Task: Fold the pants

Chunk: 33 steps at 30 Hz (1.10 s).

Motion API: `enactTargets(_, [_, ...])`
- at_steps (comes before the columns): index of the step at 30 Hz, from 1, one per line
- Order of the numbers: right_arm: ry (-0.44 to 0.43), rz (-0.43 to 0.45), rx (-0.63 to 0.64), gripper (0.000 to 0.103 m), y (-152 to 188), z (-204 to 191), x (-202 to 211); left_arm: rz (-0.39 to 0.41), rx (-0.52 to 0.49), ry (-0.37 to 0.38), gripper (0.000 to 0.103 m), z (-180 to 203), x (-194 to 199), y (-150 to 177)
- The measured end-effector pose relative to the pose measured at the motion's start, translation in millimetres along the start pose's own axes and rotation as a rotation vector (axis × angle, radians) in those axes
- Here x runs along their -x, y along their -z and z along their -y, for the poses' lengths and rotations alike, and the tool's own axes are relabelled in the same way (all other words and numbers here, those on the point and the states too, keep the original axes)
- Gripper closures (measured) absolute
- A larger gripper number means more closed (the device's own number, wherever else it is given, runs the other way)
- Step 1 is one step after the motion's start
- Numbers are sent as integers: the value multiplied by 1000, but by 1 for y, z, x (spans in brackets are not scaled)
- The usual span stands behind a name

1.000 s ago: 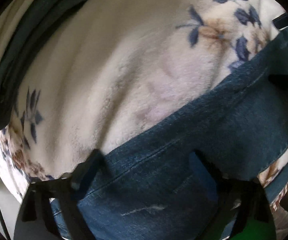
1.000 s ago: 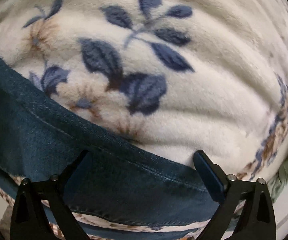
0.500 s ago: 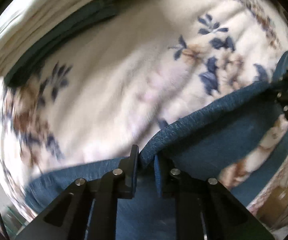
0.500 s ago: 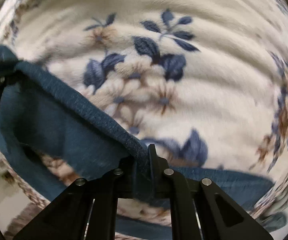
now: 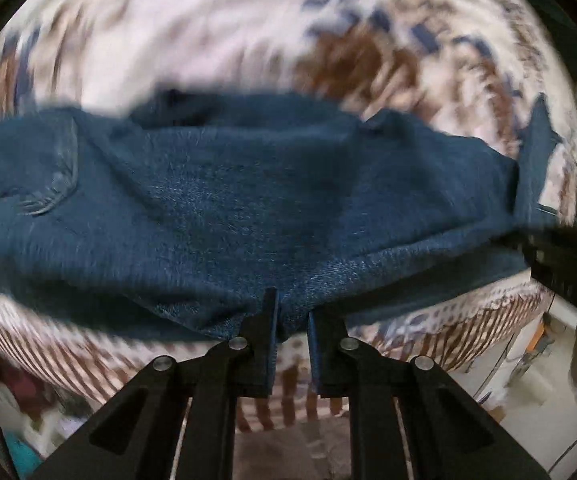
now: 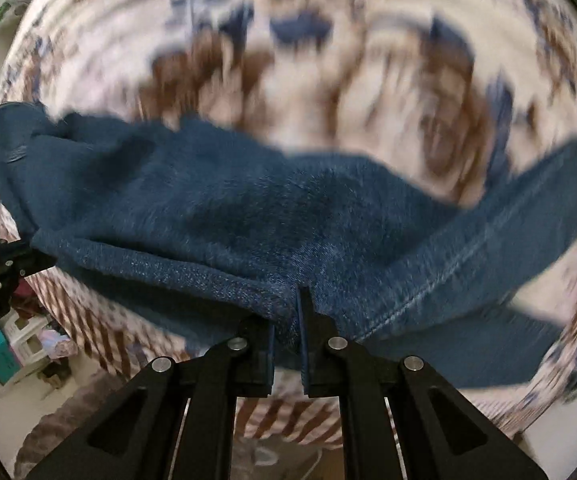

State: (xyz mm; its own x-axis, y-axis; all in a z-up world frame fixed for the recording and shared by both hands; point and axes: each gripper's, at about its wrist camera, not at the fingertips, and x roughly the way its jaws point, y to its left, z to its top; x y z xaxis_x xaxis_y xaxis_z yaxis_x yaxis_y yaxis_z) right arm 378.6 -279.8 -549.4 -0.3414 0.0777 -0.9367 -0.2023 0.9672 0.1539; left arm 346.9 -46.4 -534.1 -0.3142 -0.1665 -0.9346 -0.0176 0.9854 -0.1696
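Floral blanket (image 5: 216, 40) under jeans (image 5: 248, 200); left tool (image 5: 292, 312), right tool (image 6: 288, 308) pinch near edge.

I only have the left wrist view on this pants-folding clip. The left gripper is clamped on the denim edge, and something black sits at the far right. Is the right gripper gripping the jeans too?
Observer: Yes. In the right wrist view the right gripper is shut on the folded edge of the jeans, with cloth pinched between its fingers.
Operator: Does its view show my left gripper?
Observer: A black gripper body shows at the left edge, holding the same edge; that is the left gripper.
Operator: What lies right of the right gripper?
Observer: A stitched length of denim runs up to the right over the floral blanket.
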Motion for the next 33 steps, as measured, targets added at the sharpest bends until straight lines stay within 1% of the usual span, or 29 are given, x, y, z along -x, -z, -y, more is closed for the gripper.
enactTargets(3, [17, -23, -28, 92, 25, -12, -35, -2, 37, -14, 93, -4, -23, 5])
enactTargets(5, [30, -18, -47, 92, 25, -14, -52, -5, 48, -22, 92, -11, -32, 3])
enactTargets(7, [23, -9, -85, 92, 28, -11, -63, 2, 59, -29, 92, -13, -39, 3])
enactTargets(10, [23, -3, -116, 92, 30, -8, -66, 13, 60, -55, 90, -3, -41, 2])
enactTargets(11, [24, -3, -117, 90, 30, -13, -69, 11, 63, -65, 90, 0, -38, 2])
enactTargets(14, [19, -1, -124, 88, 30, -9, -53, 35, 57, -105, 87, 14, -19, 6])
enactTargets(15, [17, 3, -131, 88, 25, -6, -46, 60, 39, -135, 82, 20, -10, 8])
enactTargets(16, [10, 10, -144, 87, 28, -4, -41, 88, 24, -169, 65, 27, -1, 8])
enactTargets(17, [0, 26, -158, 86, 31, -2, -31, 109, 16, -195, 51, 31, 6, 9])
enactTargets(18, [-8, 45, -170, 75, 33, 0, -22, 133, 9, -205, 20, 37, 16, 9])
enactTargets(19, [-32, 61, -184, 50, 36, 3, -12, 155, 8, -204, 9, 40, 23, 8])
enactTargets(20, [-55, 70, -197, 35, 38, 5, -7, 190, 14, -211, 9, 44, 34, 8])
enactTargets(21, [-88, 79, -214, 14, 41, 9, 1, 211, 16, -217, 9, 47, 41, 7])
enactTargets(22, [-100, 89, -228, 12, 43, 12, 8, 231, 14, -227, 9, 52, 49, 5])
enactTargets(25, [-96, 125, -276, 12, 47, 29, 32, 273, 21, -236, 9, 60, 64, 4])
enactTargets(26, [-89, 140, -309, 12, 51, 38, 37, 284, 22, -239, 9, 61, 67, 1])
enactTargets(27, [-81, 159, -356, 12, 52, 51, 45, 296, 21, -253, 9, 57, 67, -2])
enactTargets(29, [-44, 186, -439, 12, 50, 78, 54, 308, 9, -273, 9, 65, 60, -15])
enactTargets(30, [-12, 195, -490, 11, 48, 95, 56, 314, 3, -282, 9, 54, 51, -15])
enactTargets(33, [19, 234, -614, 12, 37, 146, 51, 322, -5, -297, 9, 61, 39, -34])
